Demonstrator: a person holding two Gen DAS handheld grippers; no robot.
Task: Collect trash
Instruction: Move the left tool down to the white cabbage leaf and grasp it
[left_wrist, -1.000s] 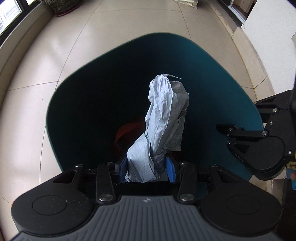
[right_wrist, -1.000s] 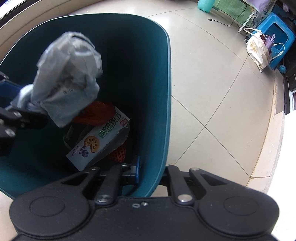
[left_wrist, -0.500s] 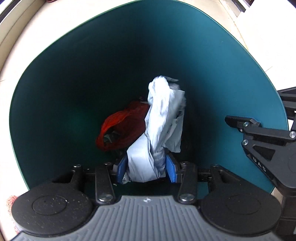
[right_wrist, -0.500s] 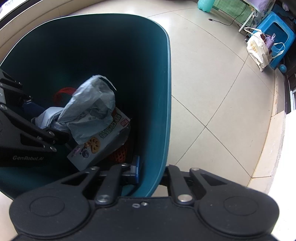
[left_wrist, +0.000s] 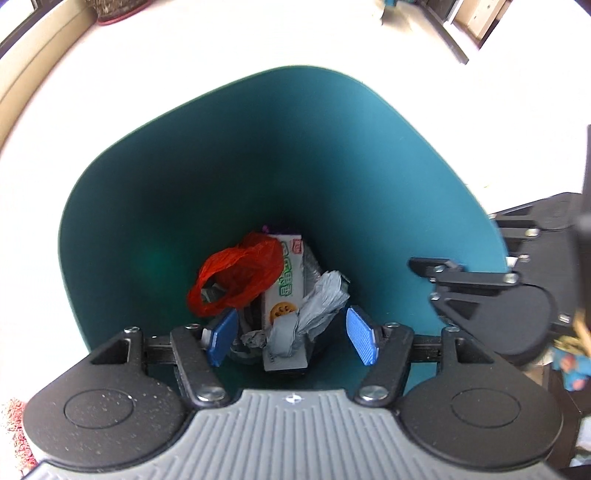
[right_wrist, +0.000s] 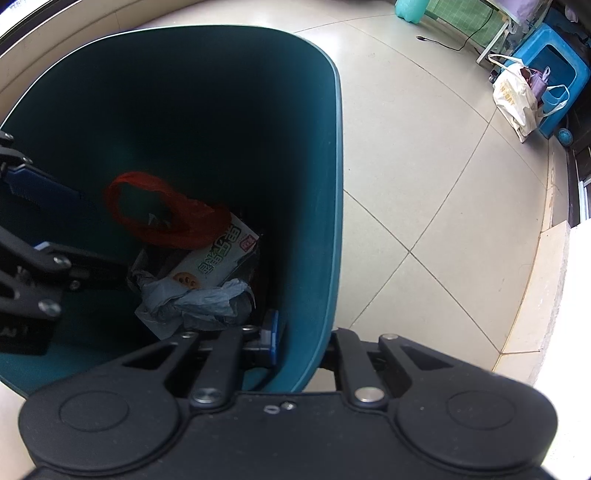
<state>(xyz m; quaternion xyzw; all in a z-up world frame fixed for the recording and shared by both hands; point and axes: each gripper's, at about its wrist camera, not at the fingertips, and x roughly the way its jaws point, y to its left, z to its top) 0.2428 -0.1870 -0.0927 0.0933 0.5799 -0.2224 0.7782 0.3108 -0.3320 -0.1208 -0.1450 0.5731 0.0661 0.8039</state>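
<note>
A teal trash bin (left_wrist: 332, 155) fills the left wrist view and also shows in the right wrist view (right_wrist: 325, 206). At its bottom lie a crumpled grey plastic bag (left_wrist: 314, 310), a red plastic bag (left_wrist: 240, 273) and a white snack box (left_wrist: 290, 280). My left gripper (left_wrist: 291, 338) is open above the bin, its blue pads apart, with the grey bag lying loose below. My right gripper (right_wrist: 299, 339) is shut on the bin's wall at the rim, one finger inside and one outside. The grey bag (right_wrist: 199, 299), red bag (right_wrist: 162, 214) and box (right_wrist: 214, 258) show in the right wrist view.
Beige tiled floor (right_wrist: 424, 192) surrounds the bin. A white shopping bag (right_wrist: 513, 96) leans on a blue stool (right_wrist: 554, 66) at the far right. A low ledge (right_wrist: 535, 295) runs along the right. A plant pot (left_wrist: 110, 11) stands far left.
My left gripper lowered the grey bag into the bin, then opened; the bag dropped onto the trash at the bottom. My right gripper kept its hold on the bin wall.
</note>
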